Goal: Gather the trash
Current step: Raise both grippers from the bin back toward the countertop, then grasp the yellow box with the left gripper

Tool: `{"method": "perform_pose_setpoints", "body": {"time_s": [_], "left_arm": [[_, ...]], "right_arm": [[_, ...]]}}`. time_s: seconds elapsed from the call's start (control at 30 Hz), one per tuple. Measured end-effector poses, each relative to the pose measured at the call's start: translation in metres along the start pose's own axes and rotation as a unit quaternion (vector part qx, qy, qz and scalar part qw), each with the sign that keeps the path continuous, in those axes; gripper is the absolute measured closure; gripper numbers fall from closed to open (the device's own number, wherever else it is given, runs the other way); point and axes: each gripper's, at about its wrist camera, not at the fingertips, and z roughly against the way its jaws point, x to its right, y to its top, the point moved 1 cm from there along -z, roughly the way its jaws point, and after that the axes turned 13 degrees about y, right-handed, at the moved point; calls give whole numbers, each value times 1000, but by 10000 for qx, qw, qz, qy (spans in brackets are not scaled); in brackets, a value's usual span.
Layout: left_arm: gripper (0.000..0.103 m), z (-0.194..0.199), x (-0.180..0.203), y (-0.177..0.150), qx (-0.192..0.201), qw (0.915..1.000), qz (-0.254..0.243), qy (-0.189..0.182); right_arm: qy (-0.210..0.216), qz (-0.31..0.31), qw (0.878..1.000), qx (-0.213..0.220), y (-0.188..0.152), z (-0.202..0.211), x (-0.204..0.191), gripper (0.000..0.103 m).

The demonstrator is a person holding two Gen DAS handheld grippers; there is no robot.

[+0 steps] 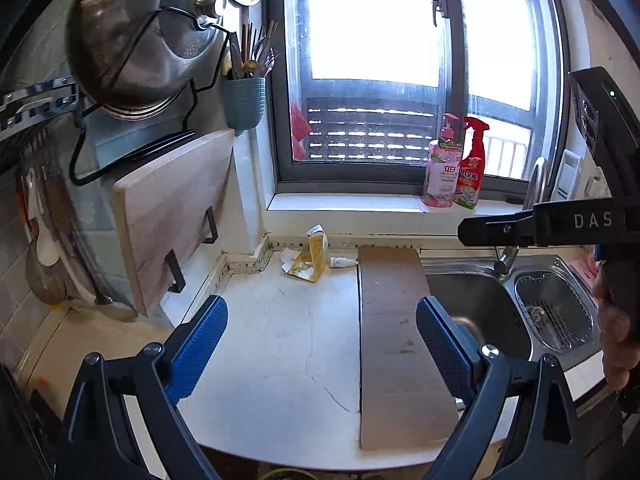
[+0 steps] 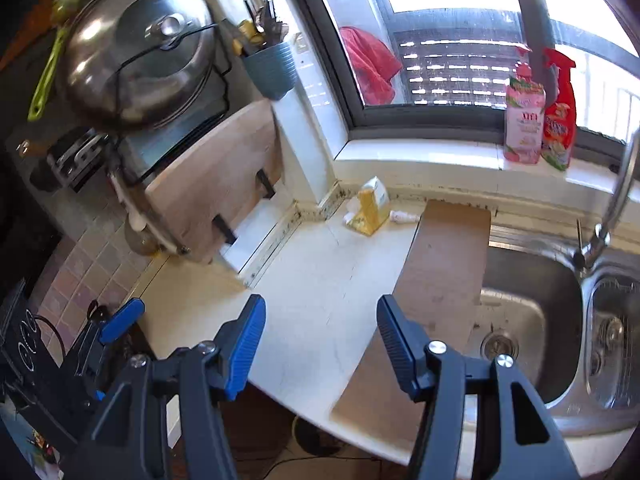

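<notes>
A torn yellow carton [image 1: 311, 256] lies at the back of the white counter [image 1: 276, 344] under the window; it also shows in the right wrist view [image 2: 370, 210]. A small white dropper bottle [image 1: 342, 263] lies on its side just right of the carton, and shows in the right wrist view [image 2: 403, 217] too. My left gripper [image 1: 322, 332] is open and empty, above the counter's front part, well short of the trash. My right gripper [image 2: 321, 340] is open and empty, over the counter's front edge. The left gripper's blue finger [image 2: 122, 320] shows at lower left.
A brown board [image 1: 394, 336] lies beside the steel sink [image 1: 488, 308] with its strainer basket [image 1: 554, 312]. A wooden cutting board [image 1: 172, 212] hangs at left under a pot lid [image 1: 144, 36]. A pink soap bottle [image 1: 442, 168] and a red spray bottle [image 1: 472, 164] stand on the sill.
</notes>
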Motion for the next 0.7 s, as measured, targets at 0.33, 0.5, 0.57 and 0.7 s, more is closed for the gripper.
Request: {"method": "perform_pose_setpoints", "body": {"time_s": [0.33, 0.5, 0.57, 0.7], "left_arm": [[9, -202, 49, 65, -922, 9953, 207, 233], [9, -287, 61, 59, -1295, 9906, 202, 385], [9, -314, 65, 53, -1458, 9886, 159, 356], [9, -358, 66, 42, -1646, 9854, 163, 397]], "right_arm": [[58, -351, 9975, -615, 95, -117, 129, 45], [50, -571, 9949, -825, 103, -177, 183, 45], [82, -580, 9945, -870, 104, -196, 197, 45], [171, -453, 9944, -936, 104, -231, 216, 45]]}}
